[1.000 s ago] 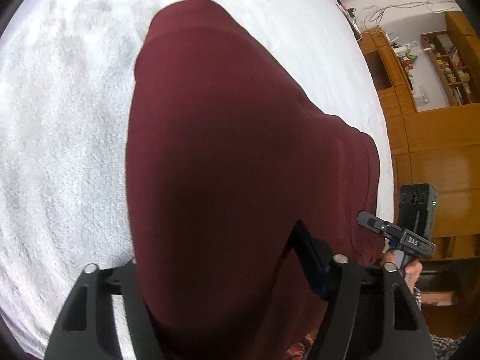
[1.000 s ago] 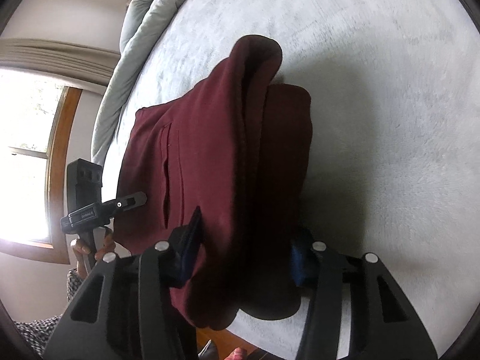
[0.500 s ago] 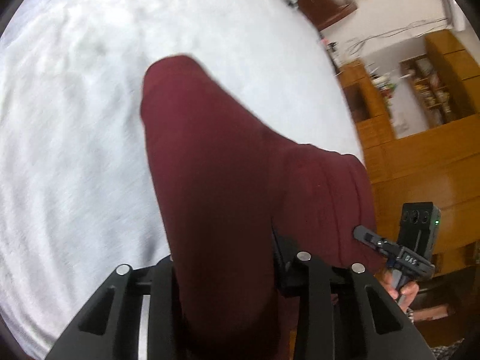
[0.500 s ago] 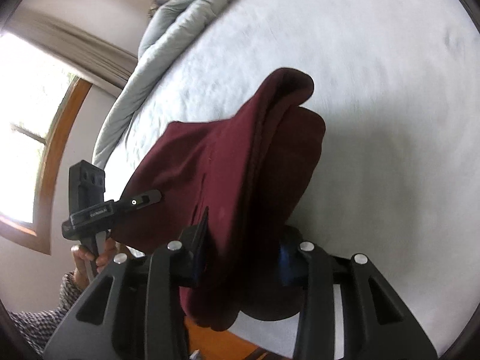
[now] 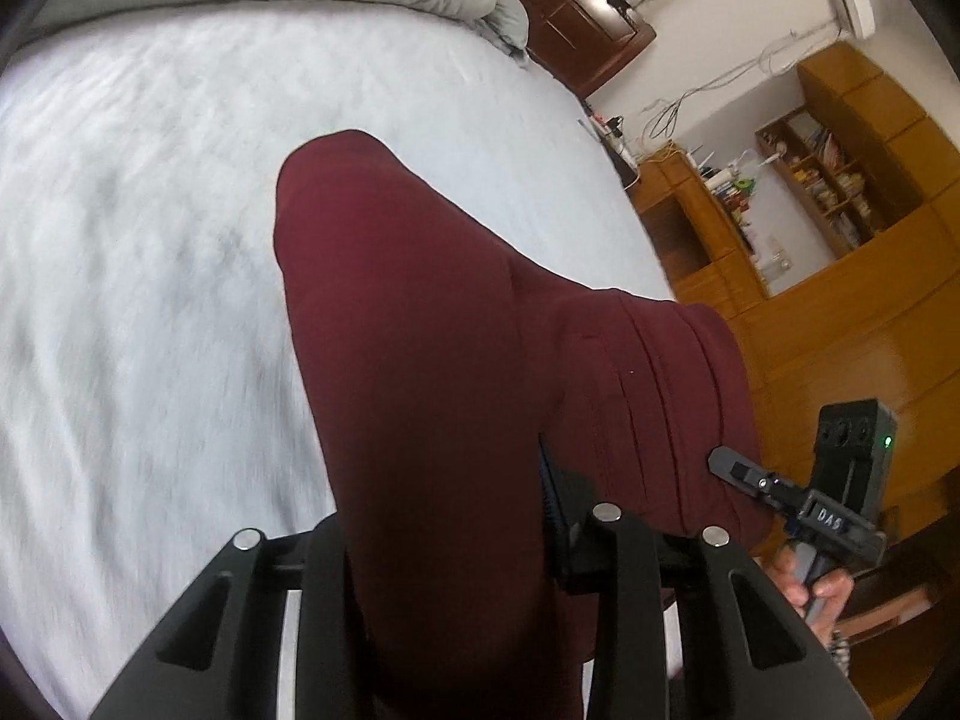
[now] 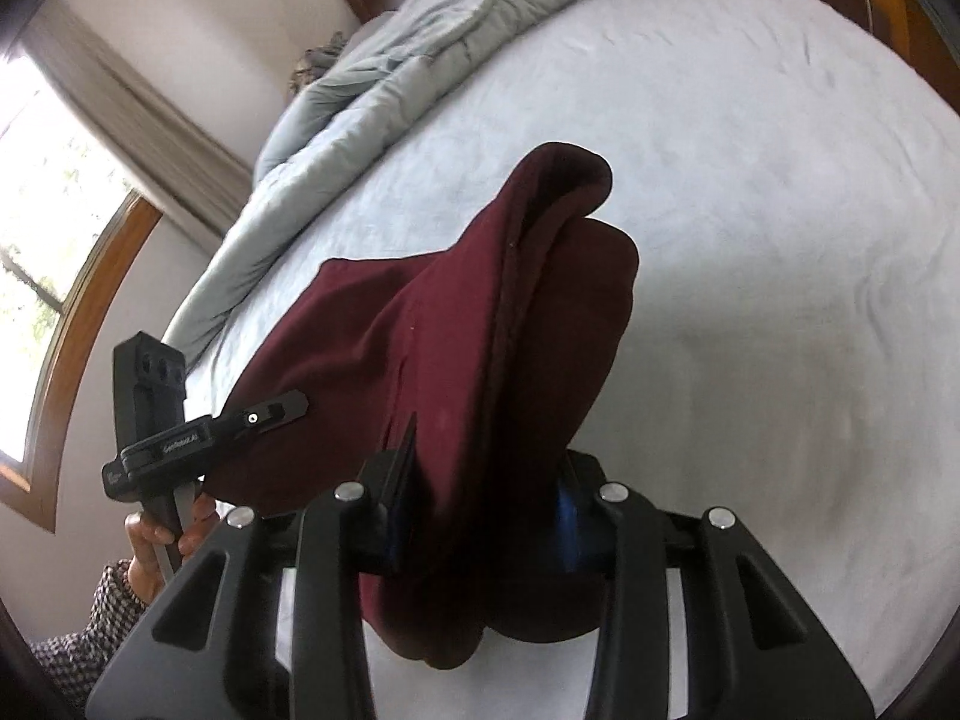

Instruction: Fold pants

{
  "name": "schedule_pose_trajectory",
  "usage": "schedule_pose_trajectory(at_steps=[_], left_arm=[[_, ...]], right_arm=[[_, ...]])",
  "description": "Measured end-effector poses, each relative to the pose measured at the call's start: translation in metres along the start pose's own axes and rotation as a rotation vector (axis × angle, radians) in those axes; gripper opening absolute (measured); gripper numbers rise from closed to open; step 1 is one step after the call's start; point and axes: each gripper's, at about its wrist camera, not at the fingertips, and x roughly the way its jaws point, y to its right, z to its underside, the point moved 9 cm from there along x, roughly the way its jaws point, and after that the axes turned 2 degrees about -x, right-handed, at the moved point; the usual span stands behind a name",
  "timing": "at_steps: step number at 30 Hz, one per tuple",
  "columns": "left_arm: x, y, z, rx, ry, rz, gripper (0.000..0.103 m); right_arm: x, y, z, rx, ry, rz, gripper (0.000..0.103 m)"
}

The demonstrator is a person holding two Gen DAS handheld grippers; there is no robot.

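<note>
Left wrist view, left tongs (image 5: 444, 534) clamping maroon pants (image 5: 420, 330), right tongs (image 6: 486, 510) likewise.

Daylight floods from the window (image 6: 36, 276) — bedsheet (image 5: 150, 300) motion-blurred, edges fisheye-warped.

We record dark maroon fabric pants (image 5: 432, 360), plain and unpatterned. The fuzzy bedspread (image 5: 150, 300) is white; the rumpled quilted duvet (image 6: 384, 78) is pale grey-blue. The wooden cabinets (image 5: 840, 312) are honey-orange. A checked black-and-white sleeve cuff (image 6: 90, 636) shows.
</note>
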Motion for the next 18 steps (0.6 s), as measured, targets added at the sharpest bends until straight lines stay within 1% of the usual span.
schedule_pose_trajectory(at_steps=[1, 3, 4, 5, 6, 7, 8, 9, 12, 14, 15, 17, 18], left_arm=[[0.014, -0.008, 0.000, -0.002, -0.022, -0.019, 0.034], [0.035, -0.023, 0.003, -0.019, -0.066, -0.058, 0.034], [0.045, -0.039, 0.008, -0.023, -0.089, -0.110, 0.035], [0.051, -0.051, 0.011, -0.024, -0.097, -0.128, 0.043], [0.054, -0.058, 0.014, -0.036, -0.094, -0.114, 0.048], [0.056, -0.060, 0.016, -0.048, -0.097, -0.107, 0.049], [0.057, -0.060, 0.018, -0.054, -0.098, -0.103, 0.051], [0.055, -0.061, 0.019, -0.047, -0.093, -0.105, 0.052], [0.052, -0.058, 0.023, -0.028, -0.093, -0.132, 0.058], [0.045, -0.060, 0.021, -0.028, -0.094, -0.148, 0.063], [0.045, -0.058, 0.020, -0.023, -0.095, -0.164, 0.069], [0.030, -0.063, 0.023, 0.001, -0.084, -0.225, 0.073], [0.024, -0.061, 0.021, 0.004, -0.081, -0.236, 0.074]], right_arm=[[0.011, 0.007, -0.002, 0.013, -0.014, 0.007, 0.036], [0.038, 0.029, 0.006, 0.056, -0.064, 0.025, 0.037], [0.053, 0.044, 0.014, 0.082, -0.090, 0.055, 0.038], [0.064, 0.059, 0.021, 0.100, -0.102, 0.076, 0.042], [0.069, 0.068, 0.023, 0.128, -0.098, 0.059, 0.044], [0.072, 0.073, 0.025, 0.163, -0.089, 0.029, 0.044], [0.072, 0.076, 0.026, 0.188, -0.080, -0.002, 0.045], [0.073, 0.076, 0.026, 0.192, -0.072, -0.014, 0.047], [0.072, 0.070, 0.019, 0.175, -0.069, 0.003, 0.054], [0.064, 0.067, 0.018, 0.178, -0.066, 0.008, 0.055], [0.057, 0.069, 0.023, 0.178, -0.062, 0.015, 0.057], [0.040, 0.068, 0.027, 0.173, -0.043, 0.036, 0.059], [0.030, 0.066, 0.029, 0.163, -0.024, 0.040, 0.060]])
